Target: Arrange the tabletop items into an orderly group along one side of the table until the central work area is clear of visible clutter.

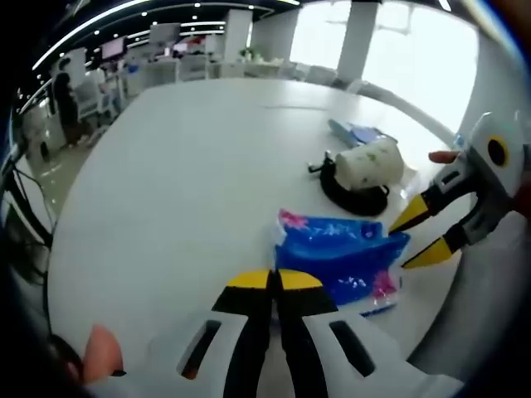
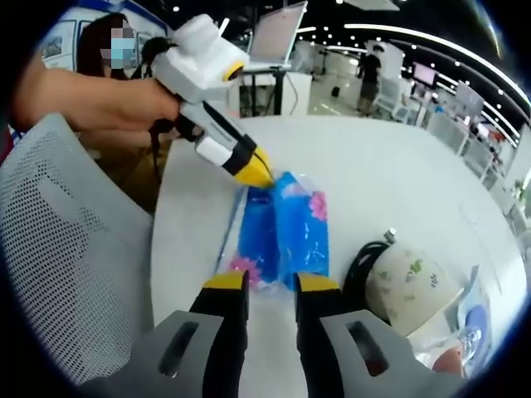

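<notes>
- two grippers over white table (image 1: pixel 166 182), both at blue pack (image 1: pixel 344 253)
- left gripper (image 1: pixel 275 280): yellow tips pressed together, clenched on nothing, just short of pack's near edge; seen in right gripper view (image 2: pixel 259 176) with tips touching pack's far end
- right gripper (image 2: pixel 271 283): jaws parted a little, released, tips right at pack's near end (image 2: pixel 282 236), grasping nothing; seen in left gripper view (image 1: pixel 421 234) just right of pack, tips apart
- pack flat on table, pink flower prints at corners
- beyond pack: cream floral pouch (image 1: pixel 371 162) lying on black cable (image 1: pixel 353 199), near table edge
- past pouch: clear bag (image 1: pixel 357 133) with blue parts, contents unclear
- grey mesh chair (image 2: pixel 66 265) beside table
- person seated behind left gripper, hand (image 2: pixel 99 99) gripping its handle
</notes>
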